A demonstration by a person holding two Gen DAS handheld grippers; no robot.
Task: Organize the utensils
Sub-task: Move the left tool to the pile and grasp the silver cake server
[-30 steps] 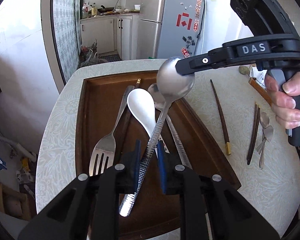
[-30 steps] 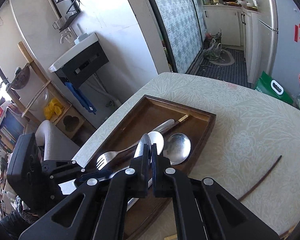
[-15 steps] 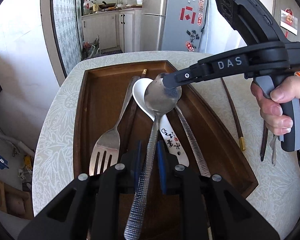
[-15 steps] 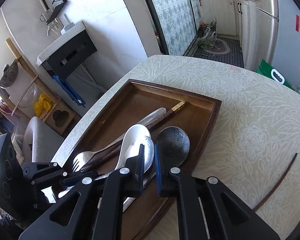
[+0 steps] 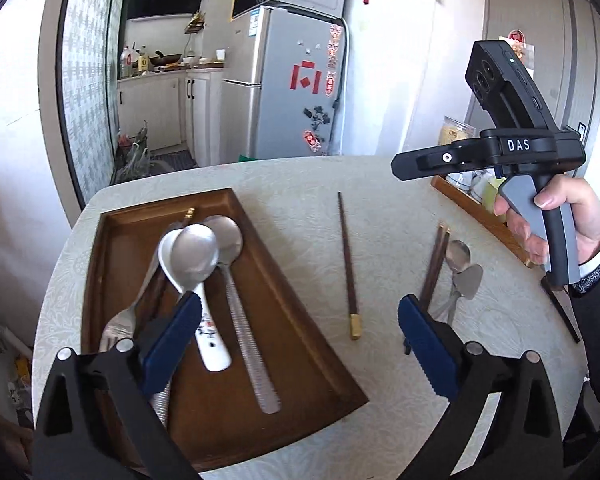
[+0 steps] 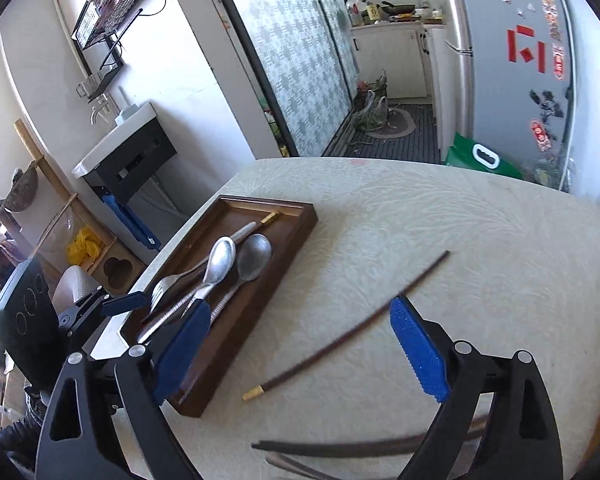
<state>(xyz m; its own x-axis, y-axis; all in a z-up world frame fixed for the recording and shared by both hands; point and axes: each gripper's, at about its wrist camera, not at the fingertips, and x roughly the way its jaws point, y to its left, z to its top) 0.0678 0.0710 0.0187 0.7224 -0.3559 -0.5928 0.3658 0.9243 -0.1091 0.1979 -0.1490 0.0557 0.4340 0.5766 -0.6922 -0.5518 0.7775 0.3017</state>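
**Both tongs empty and opening, between one utensil and the next**

Nearest in the left wrist view, the left tongs point(image 5: 298, 322) are spreading wide, with nothing gripped between the blue pads. Just beyond its left pad sits the wooden tray point(image 5: 300, 304) on the left of the pale patterned surface point(image 5: 380, 184). In the tray lie a fork point(image 5: 118, 322), a white ceramic spoon point(image 5: 204, 320) and two metal spoons point(image 5: 194, 254), their bowls overlapping at the far end.

To the right of the tray, loose on the surface, lies a single dark chopstick point(image 5: 348, 268). Further right are a pair of chopsticks point(image 5: 434, 266) and two small spoons point(image 5: 462, 270), touching one another.

Far right, a hand point(image 5: 552, 220) holds the right tongs point(image 6: 300, 350) above the surface; in its own view they too are opening and hold nothing, with the single chopstick between the pads but untouched.

The step in hand looks like reaching for the next loose utensil. The next move likely calls for lowering onto the thin chopstick, closing squarely across it, then carrying it left into the tray.
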